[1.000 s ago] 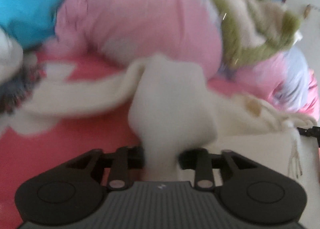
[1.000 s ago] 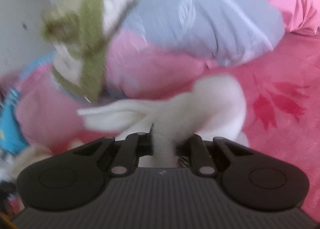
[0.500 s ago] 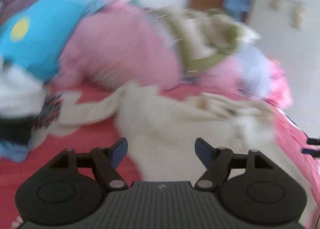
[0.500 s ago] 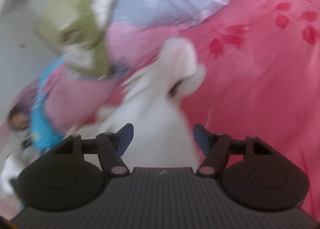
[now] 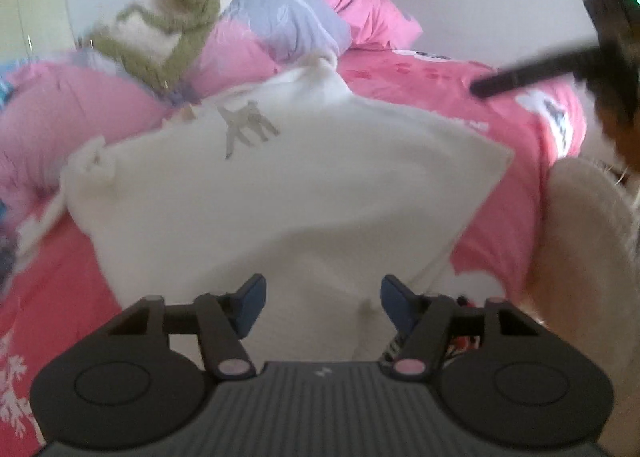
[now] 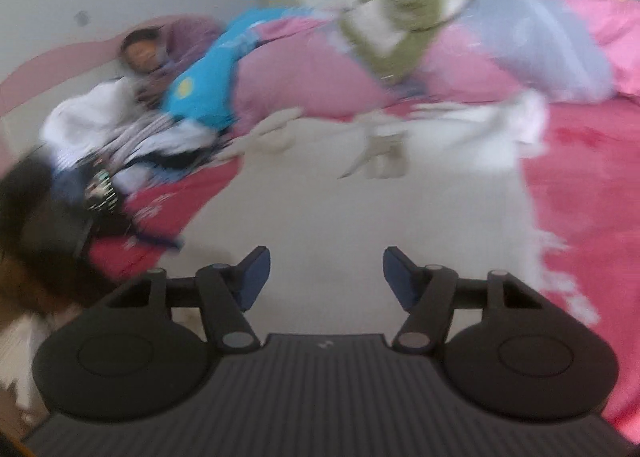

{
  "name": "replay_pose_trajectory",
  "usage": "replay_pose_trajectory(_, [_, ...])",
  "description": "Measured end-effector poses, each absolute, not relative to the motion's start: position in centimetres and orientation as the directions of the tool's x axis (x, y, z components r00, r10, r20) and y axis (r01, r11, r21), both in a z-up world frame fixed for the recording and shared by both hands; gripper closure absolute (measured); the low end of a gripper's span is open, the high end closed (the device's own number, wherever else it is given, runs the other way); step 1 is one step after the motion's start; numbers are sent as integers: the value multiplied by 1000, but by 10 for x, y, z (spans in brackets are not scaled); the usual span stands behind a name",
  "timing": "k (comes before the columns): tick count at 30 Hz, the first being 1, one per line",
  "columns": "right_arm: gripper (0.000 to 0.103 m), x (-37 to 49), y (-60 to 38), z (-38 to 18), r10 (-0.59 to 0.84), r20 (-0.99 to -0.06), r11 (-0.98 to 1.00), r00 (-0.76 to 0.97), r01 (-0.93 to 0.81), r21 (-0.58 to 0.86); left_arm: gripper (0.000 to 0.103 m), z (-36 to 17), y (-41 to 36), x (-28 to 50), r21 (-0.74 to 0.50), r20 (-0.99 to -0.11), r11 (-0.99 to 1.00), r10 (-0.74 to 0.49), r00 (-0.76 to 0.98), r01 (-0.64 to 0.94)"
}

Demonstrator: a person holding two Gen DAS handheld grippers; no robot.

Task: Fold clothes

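Both hand-held grippers have let go of the cream garment they pinched a second ago, and the cloth has dropped from a bunched hang to lie spread on the bed. Largest in view is the bed (image 5: 516, 161), covered in a pink-red flowered sheet, with the cream garment (image 5: 288, 193) laid broadly across its middle, a grey deer-like figure on its upper part. Behind it runs a heap of bedding and clothes: a pink quilt (image 5: 72, 113), a lavender pillow (image 5: 296, 21), and an olive-and-cream knit (image 5: 160, 37) on top. From the right wrist, a blue garment (image 6: 204, 85) and a tangle of white and dark clothes (image 6: 120, 145) lie at the heap's left end, all blurred. The left hand-held gripper (image 5: 322, 303) sits low over the garment's near edge, its blue-tipped jaws spread wide and holding nothing. The right hand-held gripper (image 6: 326, 277) hovers likewise above the cloth, jaws spread and empty; from the left wrist it shows as a dark shape (image 5: 612, 17) at upper right, with a fluffy white sleeve (image 5: 588, 241) below it.
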State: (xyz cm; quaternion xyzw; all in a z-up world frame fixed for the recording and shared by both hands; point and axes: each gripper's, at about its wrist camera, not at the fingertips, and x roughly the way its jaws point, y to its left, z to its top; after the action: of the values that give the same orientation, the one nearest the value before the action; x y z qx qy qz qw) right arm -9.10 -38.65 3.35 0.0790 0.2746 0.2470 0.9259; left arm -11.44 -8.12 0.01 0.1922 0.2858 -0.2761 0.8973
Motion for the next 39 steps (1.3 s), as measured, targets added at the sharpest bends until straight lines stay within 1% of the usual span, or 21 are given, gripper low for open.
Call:
replay_pose_trajectory(1, [50,-94,-391,30,490,-475,871,731,-391,297,38,-7,-83,-120,225,-600,770,-373,708,597])
replay_pose_trajectory(2, [56,-97,-395,27,480,-480,876,734,-368,312,39,-14,-86,-124,256,-589,765,-362,723,591])
replay_pose_trajectory(3, [62,-100,-400,24,470,-485,880,737,-345,327,43,-20,-88,-127,273,-585,761,-355,729,589])
replay_pose_trajectory(5, [71,-106,-408,18,449,-497,886,743,-298,355,47,-29,-93,-131,294,-582,755,-345,736,586])
replay_pose_trajectory(6, [73,-110,-413,14,438,-503,888,745,-274,369,47,-31,-93,-132,297,-575,754,-348,741,585])
replay_pose_trajectory(8, [75,-116,-421,8,418,-515,890,749,-225,396,49,-33,-92,-135,300,-560,754,-355,748,584])
replay_pose_trajectory(9, [76,-118,-413,4,421,-523,893,741,-239,381,49,-33,-91,-134,296,-557,757,-359,749,582])
replay_pose_trajectory(14, [77,-116,-364,-10,482,-550,875,682,-345,339,50,-33,-84,-137,275,-540,769,-373,755,577])
replay_pose_trajectory(19, [77,-110,-338,-15,496,-584,867,643,-395,303,50,-36,-78,-136,257,-522,780,-385,761,570])
replay_pose_trajectory(20, [77,-110,-333,-15,490,-585,870,646,-402,285,50,-36,-77,-135,254,-518,782,-387,763,569])
replay_pose_trajectory(23, [77,-112,-319,-13,440,-597,886,670,-433,166,50,-38,-73,-135,243,-507,788,-394,767,565])
replay_pose_trajectory(26, [77,-117,-300,-15,394,-609,875,689,-485,18,50,-40,-69,-134,232,-495,794,-400,771,561])
replay_pose_trajectory(28, [77,-120,-286,-16,386,-610,844,692,-532,-69,50,-41,-67,-133,224,-488,798,-404,774,559])
replay_pose_trajectory(34, [76,-125,-249,-22,385,-595,747,706,-616,-248,50,-42,-58,-129,185,-463,828,-401,791,529])
replay_pose_trajectory(37, [76,-128,-232,-26,381,-585,694,716,-639,-331,51,-43,-52,-125,151,-457,844,-402,793,515])
replay_pose_trajectory(39, [76,-129,-224,-32,349,-579,660,737,-632,-407,51,-43,-49,-124,141,-455,847,-404,794,512])
